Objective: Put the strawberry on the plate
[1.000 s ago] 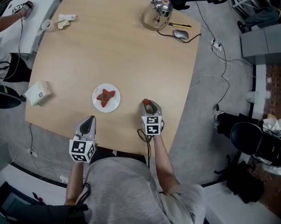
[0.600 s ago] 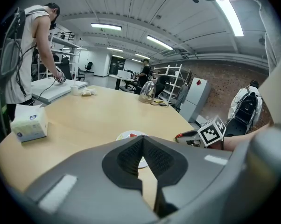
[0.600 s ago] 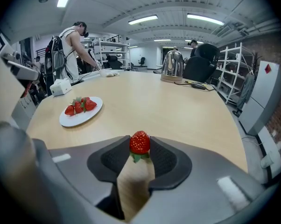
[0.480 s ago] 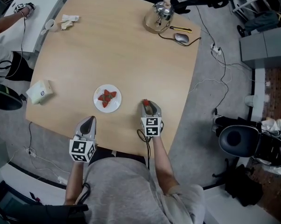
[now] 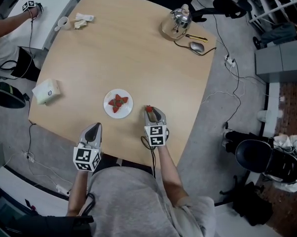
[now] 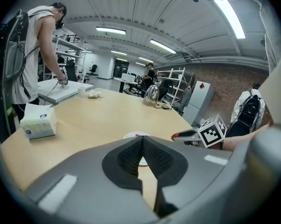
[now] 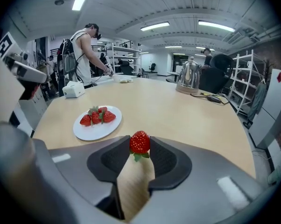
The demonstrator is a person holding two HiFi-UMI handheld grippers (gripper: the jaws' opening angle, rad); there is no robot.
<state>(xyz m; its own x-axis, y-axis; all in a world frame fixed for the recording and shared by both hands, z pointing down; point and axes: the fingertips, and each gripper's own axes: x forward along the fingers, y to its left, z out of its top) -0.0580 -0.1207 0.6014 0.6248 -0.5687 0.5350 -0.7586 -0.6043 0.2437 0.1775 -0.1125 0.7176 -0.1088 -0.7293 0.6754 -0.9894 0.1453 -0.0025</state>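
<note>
Right gripper (image 5: 149, 111) nearer plate (image 5: 109, 109), jaws pinching strawberry (image 7: 139, 142), left gripper (image 5: 94, 127) jaws together

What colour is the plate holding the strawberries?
White; the plate shows best in the right gripper view.

- A light wooden table (image 5: 138, 48) with rounded corners.
- A white plate (image 5: 109, 110) sits near the near edge, about midway along it.
- A white tissue box (image 5: 47, 91) lies at the left edge.
- A cup (image 5: 63, 22) and crumpled paper (image 5: 82, 21) lie near the far left corner.
- A round tray (image 5: 167, 31) carrying a metal kettle (image 5: 180, 19) stands at the far right corner.
- Just beside it lie a yellow-and-black tool (image 5: 196, 37) and a grey mouse (image 5: 197, 46), whose cable runs off the edge.
</note>
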